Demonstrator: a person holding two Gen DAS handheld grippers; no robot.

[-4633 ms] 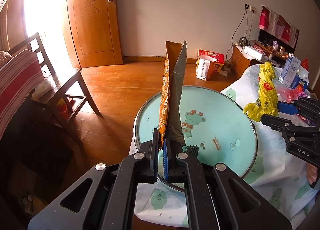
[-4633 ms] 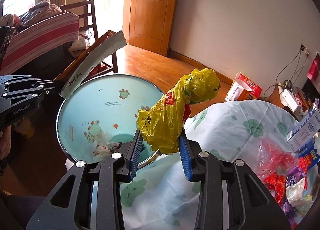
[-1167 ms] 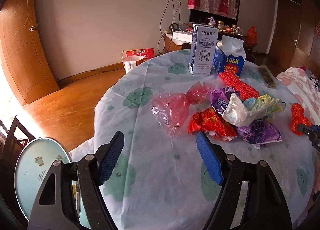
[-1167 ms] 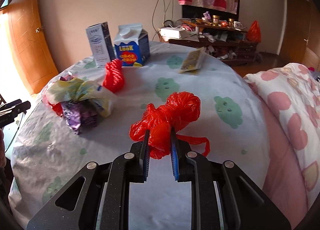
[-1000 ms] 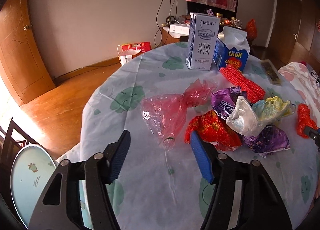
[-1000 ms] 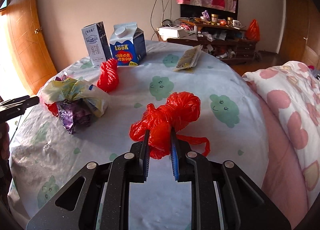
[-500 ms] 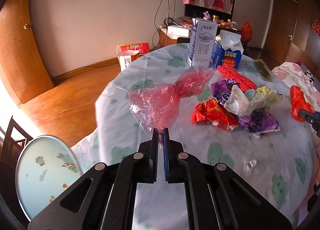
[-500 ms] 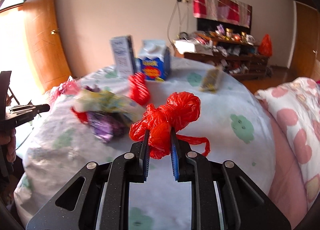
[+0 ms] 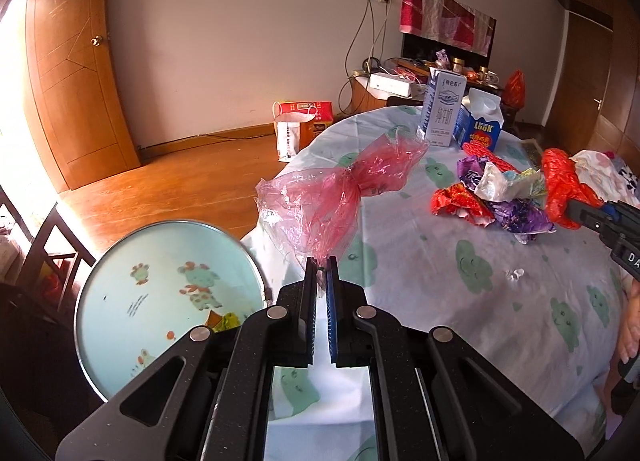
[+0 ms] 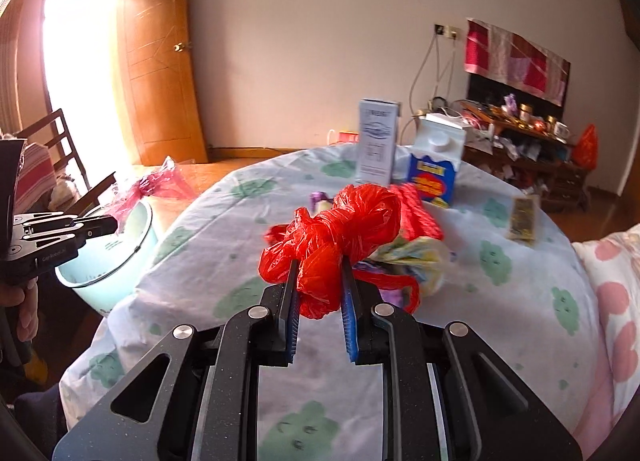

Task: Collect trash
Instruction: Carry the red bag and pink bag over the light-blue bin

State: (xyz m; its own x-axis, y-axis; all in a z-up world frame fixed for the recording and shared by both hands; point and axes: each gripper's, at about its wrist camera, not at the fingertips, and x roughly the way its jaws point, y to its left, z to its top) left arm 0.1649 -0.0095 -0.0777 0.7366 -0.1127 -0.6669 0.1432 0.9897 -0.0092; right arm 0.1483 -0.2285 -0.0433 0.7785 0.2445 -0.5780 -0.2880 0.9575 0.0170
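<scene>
My left gripper (image 9: pixel 321 265) is shut on a translucent pink plastic bag (image 9: pixel 336 197) and holds it up over the table's left edge, just right of the light-blue basin (image 9: pixel 132 245) on the floor. The basin holds some trash. In the right wrist view the left gripper (image 10: pixel 106 224) carries the pink bag (image 10: pixel 152 183) above the basin (image 10: pixel 120 257). My right gripper (image 10: pixel 319 281) is shut on a crumpled red plastic bag (image 10: pixel 336 237), lifted above the table; it also shows in the left wrist view (image 9: pixel 560 189).
A round table with a green-patterned cloth (image 9: pixel 460 281) holds a pile of crumpled wrappers (image 9: pixel 496 197), a red mesh piece (image 9: pixel 486 153), a white carton (image 9: pixel 444 113) and a blue milk carton (image 9: pixel 482 125). A chair (image 10: pixel 60 141) stands beyond the basin. A bed (image 10: pixel 616 281) lies at the right.
My left gripper has carried the pink bag left, toward the basin, which now fills more of its view. My right gripper has swung left with the red bag, toward the basin side.
</scene>
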